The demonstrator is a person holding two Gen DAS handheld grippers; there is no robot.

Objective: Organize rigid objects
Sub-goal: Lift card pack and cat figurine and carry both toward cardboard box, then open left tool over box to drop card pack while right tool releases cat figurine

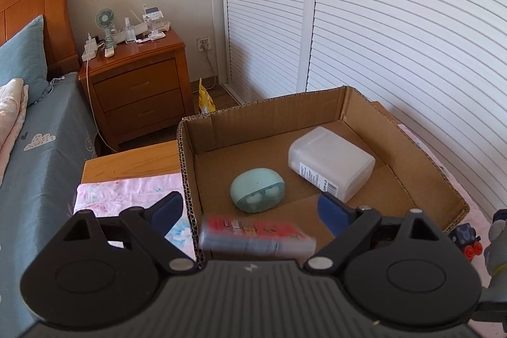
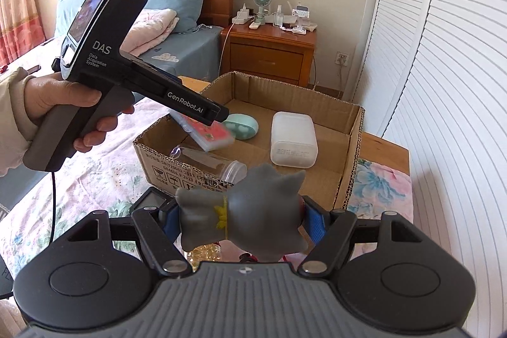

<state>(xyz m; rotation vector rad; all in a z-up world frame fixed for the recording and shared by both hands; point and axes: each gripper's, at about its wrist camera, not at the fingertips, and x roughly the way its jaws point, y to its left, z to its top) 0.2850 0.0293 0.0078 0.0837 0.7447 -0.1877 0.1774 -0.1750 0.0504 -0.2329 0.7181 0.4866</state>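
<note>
Right gripper (image 2: 240, 219) clamps grey figurine (image 2: 244, 217).

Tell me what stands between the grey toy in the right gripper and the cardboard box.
The grey toy is clamped in the right gripper. Between it and the cardboard box lies a clear jar against the near wall. The left gripper, open, hangs over the box beside a red pack.

Blurred red box (image 1: 256, 235) between spread jaws, over cardboard box (image 1: 374, 113).
</note>
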